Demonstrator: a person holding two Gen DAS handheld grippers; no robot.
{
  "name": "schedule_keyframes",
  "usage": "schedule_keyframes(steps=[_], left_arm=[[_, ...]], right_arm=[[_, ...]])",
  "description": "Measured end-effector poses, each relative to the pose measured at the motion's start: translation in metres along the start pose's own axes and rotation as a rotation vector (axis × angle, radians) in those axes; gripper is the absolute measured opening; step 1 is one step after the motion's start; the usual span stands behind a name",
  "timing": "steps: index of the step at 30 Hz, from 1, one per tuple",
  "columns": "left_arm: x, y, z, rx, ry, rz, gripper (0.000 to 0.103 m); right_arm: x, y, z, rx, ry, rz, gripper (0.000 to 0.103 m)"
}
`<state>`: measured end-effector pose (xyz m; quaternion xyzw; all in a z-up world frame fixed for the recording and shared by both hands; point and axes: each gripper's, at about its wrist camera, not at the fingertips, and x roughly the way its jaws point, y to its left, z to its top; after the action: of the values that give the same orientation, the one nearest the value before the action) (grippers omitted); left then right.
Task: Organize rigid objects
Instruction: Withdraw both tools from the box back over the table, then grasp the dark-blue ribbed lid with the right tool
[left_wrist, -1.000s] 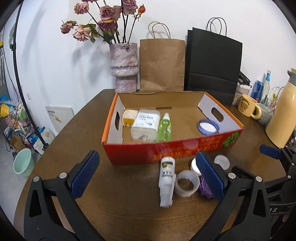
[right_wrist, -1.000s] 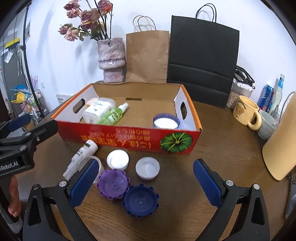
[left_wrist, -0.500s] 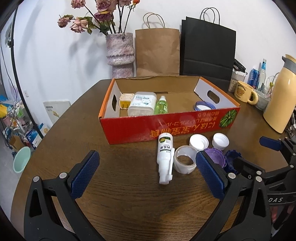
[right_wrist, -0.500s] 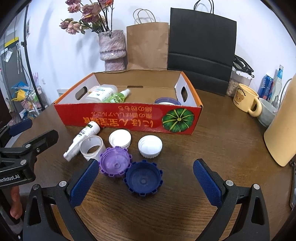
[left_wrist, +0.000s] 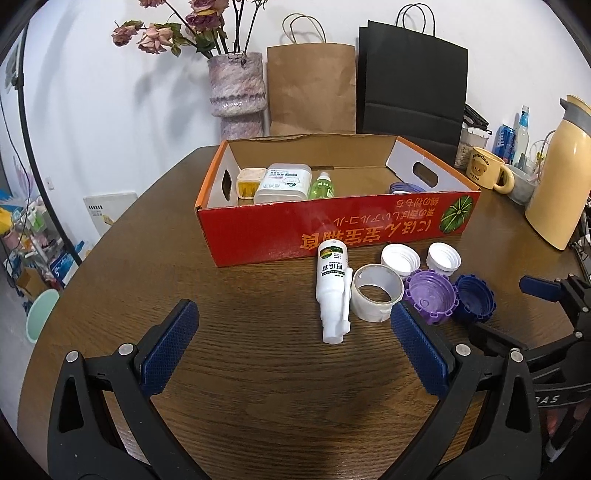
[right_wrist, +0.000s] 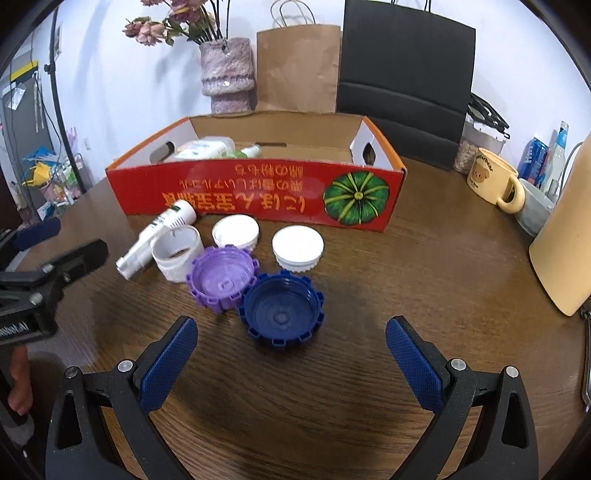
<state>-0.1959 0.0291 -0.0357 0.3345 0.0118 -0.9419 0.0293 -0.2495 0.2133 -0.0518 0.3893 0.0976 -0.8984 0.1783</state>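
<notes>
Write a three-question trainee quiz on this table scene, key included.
1. True or false: the white spray bottle stands upright inside the red box.
2. Which cap lies nearest the right gripper? A) dark blue cap B) purple cap C) closed white cap
3. Fill in: both the right gripper and the left gripper are ____ and hold nothing.

Key
1. False: it lies on its side on the table, in front of the box.
2. A
3. open
</notes>
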Motion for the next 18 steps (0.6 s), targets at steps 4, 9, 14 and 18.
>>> schedule_keyframes(steps=[4, 9, 14, 18], left_arm=[[0.003, 0.001, -0.001, -0.007, 0.011, -0.004, 0.103], [0.006, 0.004, -0.001, -0.019, 0.023, -0.003, 0.103], [0.007, 0.006, 0.000, -0.031, 0.029, -0.011, 0.103], [0.009, 0.005, -0.001, -0.029, 0.038, -0.017, 0.103]], right_arm=[[0.007, 0.000, 0.001, -0.029, 0.012, -0.011, 0.103], [0.020, -0.003, 0.004, -0.050, 0.052, 0.012, 0.103], [0.024, 0.001, 0.009, -0.095, 0.042, 0.014, 0.103], [0.027, 0.001, 0.010, -0.102, 0.053, 0.045, 0.083]])
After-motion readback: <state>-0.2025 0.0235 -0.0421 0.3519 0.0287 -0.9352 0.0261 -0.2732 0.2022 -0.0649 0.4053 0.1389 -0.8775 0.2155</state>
